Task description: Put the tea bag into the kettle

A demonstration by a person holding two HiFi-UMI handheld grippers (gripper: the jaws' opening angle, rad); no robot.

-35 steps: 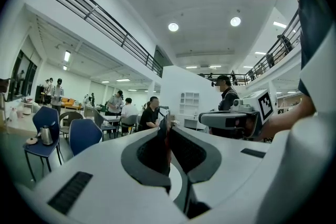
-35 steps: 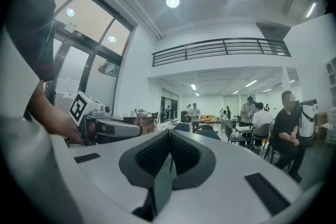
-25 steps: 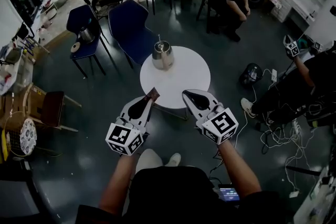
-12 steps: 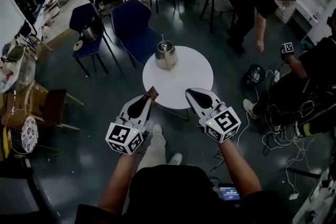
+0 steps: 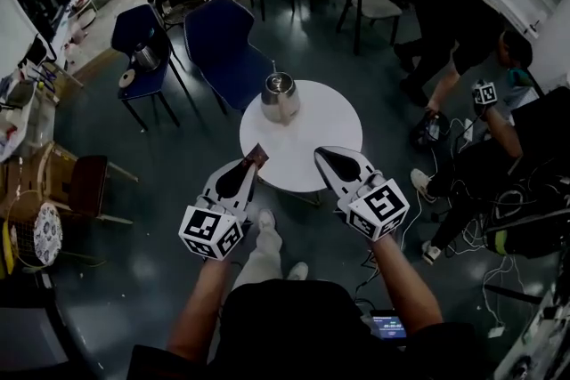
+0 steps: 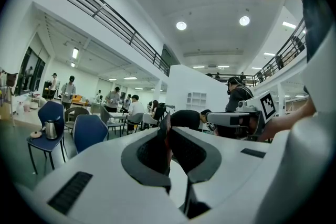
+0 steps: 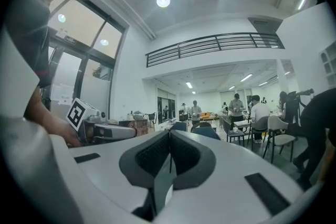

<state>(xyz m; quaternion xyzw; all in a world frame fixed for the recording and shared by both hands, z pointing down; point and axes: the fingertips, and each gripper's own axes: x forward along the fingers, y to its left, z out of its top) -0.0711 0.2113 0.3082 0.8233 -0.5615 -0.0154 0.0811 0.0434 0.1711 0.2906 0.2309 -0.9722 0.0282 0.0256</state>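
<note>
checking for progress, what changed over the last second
Little. A bystander beyond the table moved right and now bends toward the floor. Left tool stays shut on the tea bag, right tool shut and empty, both at the table's near edge; kettle unmoved.

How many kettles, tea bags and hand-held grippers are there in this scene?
Kettles: 2 (table kettle, chair kettle)
Tea bag: 1
Grippers: 2 (left gripper, right gripper)
Total: 5

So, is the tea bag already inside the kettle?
No, the tea bag is held in the fingers of the left gripper, while the kettle stands apart on the round table.
</note>
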